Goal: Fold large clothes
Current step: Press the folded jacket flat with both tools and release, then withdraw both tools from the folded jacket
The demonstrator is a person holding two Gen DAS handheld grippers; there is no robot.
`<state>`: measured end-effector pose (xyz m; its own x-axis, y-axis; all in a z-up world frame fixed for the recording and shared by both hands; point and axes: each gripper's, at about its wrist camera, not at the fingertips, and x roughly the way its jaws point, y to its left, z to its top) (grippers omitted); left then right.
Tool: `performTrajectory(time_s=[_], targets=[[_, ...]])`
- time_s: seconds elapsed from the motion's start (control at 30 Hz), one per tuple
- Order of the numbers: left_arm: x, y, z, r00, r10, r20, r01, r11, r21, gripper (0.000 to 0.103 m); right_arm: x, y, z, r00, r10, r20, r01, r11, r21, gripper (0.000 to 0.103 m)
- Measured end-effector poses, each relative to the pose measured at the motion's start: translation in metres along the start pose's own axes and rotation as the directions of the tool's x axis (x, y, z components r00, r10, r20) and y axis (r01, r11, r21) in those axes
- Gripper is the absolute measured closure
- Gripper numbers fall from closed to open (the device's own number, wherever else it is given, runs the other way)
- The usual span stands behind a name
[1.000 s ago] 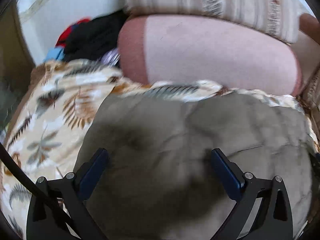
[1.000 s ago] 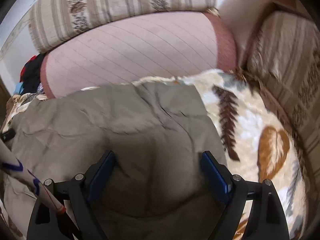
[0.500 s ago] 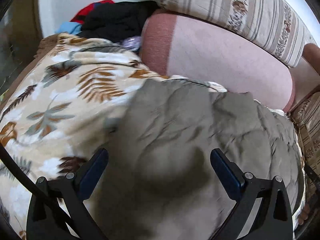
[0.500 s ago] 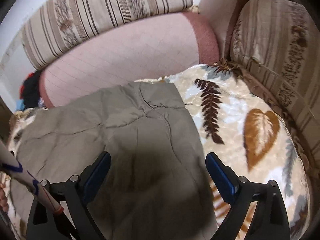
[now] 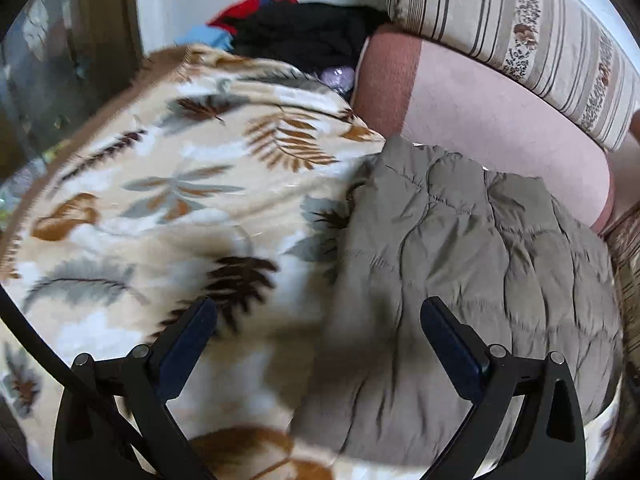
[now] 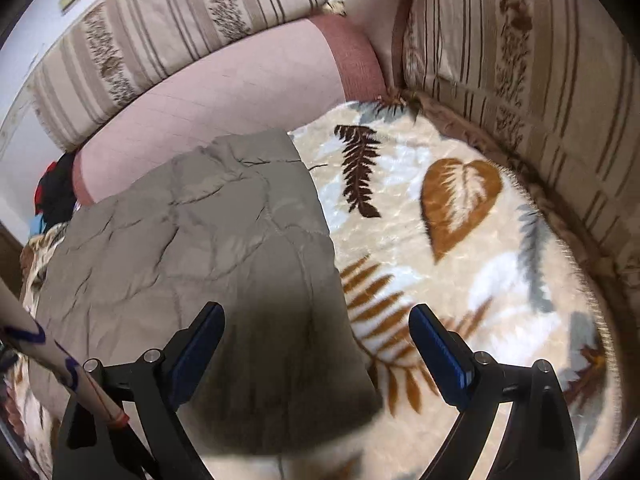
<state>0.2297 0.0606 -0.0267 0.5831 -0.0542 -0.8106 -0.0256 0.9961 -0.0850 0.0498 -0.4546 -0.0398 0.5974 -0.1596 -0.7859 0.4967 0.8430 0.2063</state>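
A grey-olive quilted garment [image 5: 460, 264] lies folded flat on a leaf-patterned blanket [image 5: 160, 208]. In the left wrist view it fills the right half. My left gripper [image 5: 320, 336] is open and empty above the garment's left edge. In the right wrist view the garment [image 6: 200, 248] lies at the left and centre on the blanket [image 6: 460, 264]. My right gripper [image 6: 316, 340] is open and empty above the garment's right edge. Neither gripper touches the cloth.
A pink bolster [image 5: 500, 120] and striped cushions [image 5: 520, 28] line the back of the sofa. Another striped cushion [image 6: 520, 80] stands at the right side. A pile of black, red and blue clothes [image 5: 300, 32] lies at the far left corner.
Both grippers have lifted and drawn back from the garment. The left one has swung left and the right one right, so more blanket shows in each view.
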Motion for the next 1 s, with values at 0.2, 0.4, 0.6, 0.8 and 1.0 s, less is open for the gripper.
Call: performTrajectory(time_s=[0.2, 0.4, 0.6, 0.8, 1.0], targets=[[-0.046, 0.001, -0.043, 0.999, -0.010, 0.031, 0.010, 1.000, 0.009, 0.001, -0.039, 0.003, -0.041, 1.000, -0.030, -0.002, 0.030, 0.998, -0.054, 0.007], [-0.083, -0.017, -0.088, 0.998, 0.001, 0.059, -0.003, 0.999, 0.041, 0.001, -0.075, 0.011, -0.078, 0.998, -0.056, 0.014, 0.057, 0.997, -0.061, 0.007], [-0.113, -0.029, -0.119, 0.994, 0.022, 0.110, -0.030, 0.997, 0.072, 0.001, -0.105, 0.002, -0.086, 0.984, -0.166, 0.065, 0.172, 0.981, -0.095, 0.007], [-0.119, -0.048, -0.144, 0.989, 0.056, 0.135, -0.076, 0.986, 0.148, 0.001, -0.131, -0.035, -0.105, 0.961, -0.266, 0.076, 0.268, 0.963, -0.017, 0.007], [-0.127, -0.059, -0.158, 0.991, 0.029, 0.132, -0.052, 0.983, 0.174, 0.001, -0.148, -0.058, -0.120, 0.947, -0.313, 0.066, 0.312, 0.950, 0.034, 0.007]])
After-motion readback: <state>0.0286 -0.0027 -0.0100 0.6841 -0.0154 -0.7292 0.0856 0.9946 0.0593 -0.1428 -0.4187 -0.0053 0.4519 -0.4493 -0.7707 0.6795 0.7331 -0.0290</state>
